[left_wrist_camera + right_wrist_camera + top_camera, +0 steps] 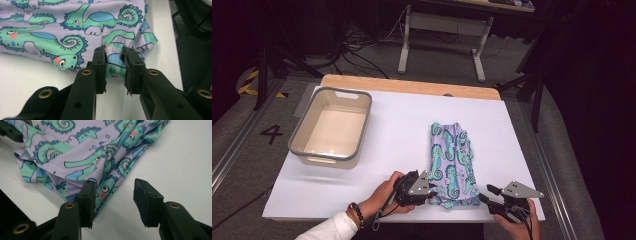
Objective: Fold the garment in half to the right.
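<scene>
High view: cloth (452, 165) lying at table (402, 130) centre, its near edge partly covered by left gripper (430, 191); tub (332, 127) sitting at ten o'clock. Left gripper view: jaws pinching a cloth fold. Right gripper view: right gripper (113, 195) jaws standing spread, one resting on the hem.

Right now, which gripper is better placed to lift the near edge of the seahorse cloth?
Left. The left gripper already pinches a fold of the seahorse cloth between its jaws. The right gripper stands open at the cloth's corner, gripping nothing.
</scene>
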Demonstrator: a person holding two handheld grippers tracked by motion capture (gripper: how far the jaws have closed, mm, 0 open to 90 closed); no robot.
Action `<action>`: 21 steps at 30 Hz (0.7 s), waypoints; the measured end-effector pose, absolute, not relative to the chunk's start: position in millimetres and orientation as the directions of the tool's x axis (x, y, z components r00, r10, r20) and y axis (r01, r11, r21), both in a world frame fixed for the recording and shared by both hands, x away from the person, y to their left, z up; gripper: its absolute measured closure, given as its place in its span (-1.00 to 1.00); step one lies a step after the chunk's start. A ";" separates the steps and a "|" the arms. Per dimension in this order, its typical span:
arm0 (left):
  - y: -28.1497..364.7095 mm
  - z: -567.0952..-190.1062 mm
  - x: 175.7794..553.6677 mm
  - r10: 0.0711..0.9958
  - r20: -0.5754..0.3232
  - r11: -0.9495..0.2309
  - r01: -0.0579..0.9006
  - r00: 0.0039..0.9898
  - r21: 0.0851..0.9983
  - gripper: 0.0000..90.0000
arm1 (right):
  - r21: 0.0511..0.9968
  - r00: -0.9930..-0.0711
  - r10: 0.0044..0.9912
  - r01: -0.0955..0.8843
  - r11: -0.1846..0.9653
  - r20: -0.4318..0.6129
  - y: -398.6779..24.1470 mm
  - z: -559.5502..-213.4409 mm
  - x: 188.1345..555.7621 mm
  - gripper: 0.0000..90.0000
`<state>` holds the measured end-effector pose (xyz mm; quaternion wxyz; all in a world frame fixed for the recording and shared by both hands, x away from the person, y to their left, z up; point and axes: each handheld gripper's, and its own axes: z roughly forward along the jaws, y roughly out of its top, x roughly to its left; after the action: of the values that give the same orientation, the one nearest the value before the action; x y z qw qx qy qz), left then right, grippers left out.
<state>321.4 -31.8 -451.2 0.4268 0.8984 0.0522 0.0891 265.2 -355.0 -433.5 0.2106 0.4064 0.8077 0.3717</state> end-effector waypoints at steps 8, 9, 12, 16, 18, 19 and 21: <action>-34.1 -449.3 319.0 0.171 0.120 -0.623 0.013 0.978 0.782 0.29 | 0.844 -0.561 0.827 0.424 0.329 -0.041 -366.0 -411.8 270.0 0.15; -33.5 -448.2 319.6 0.176 0.119 -0.618 0.016 0.977 0.786 0.25 | 0.853 -0.557 0.830 0.412 0.319 -0.041 -367.3 -408.9 272.7 0.16; -32.5 -446.3 320.5 0.177 0.113 -0.613 0.020 0.978 0.790 0.16 | 0.875 -0.550 0.834 0.377 0.303 -0.052 -368.6 -401.8 282.4 0.22; -29.6 -441.1 322.3 0.193 0.094 -0.585 0.038 0.977 0.810 0.26 | 0.880 -0.557 0.825 0.344 0.328 -0.089 -362.4 -396.9 302.9 0.36; -29.6 -438.7 326.0 0.198 0.096 -0.572 0.036 0.975 0.819 0.37 | 0.881 -0.572 0.814 0.326 0.342 -0.104 -358.3 -395.5 313.6 0.48; -30.9 -438.3 327.6 0.211 0.096 -0.565 0.041 0.973 0.824 0.38 | 0.879 -0.576 0.811 0.327 0.346 -0.105 -354.8 -394.7 322.9 0.49; -34.8 -438.1 333.0 0.236 0.081 -0.554 0.065 0.968 0.830 0.40 | 0.880 -0.581 0.808 0.329 0.343 -0.098 -349.3 -394.5 337.5 0.56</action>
<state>333.0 -34.8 -438.1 0.4644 0.8767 0.0859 0.0916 337.5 -349.3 -394.5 0.2723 0.3676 0.7730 0.4394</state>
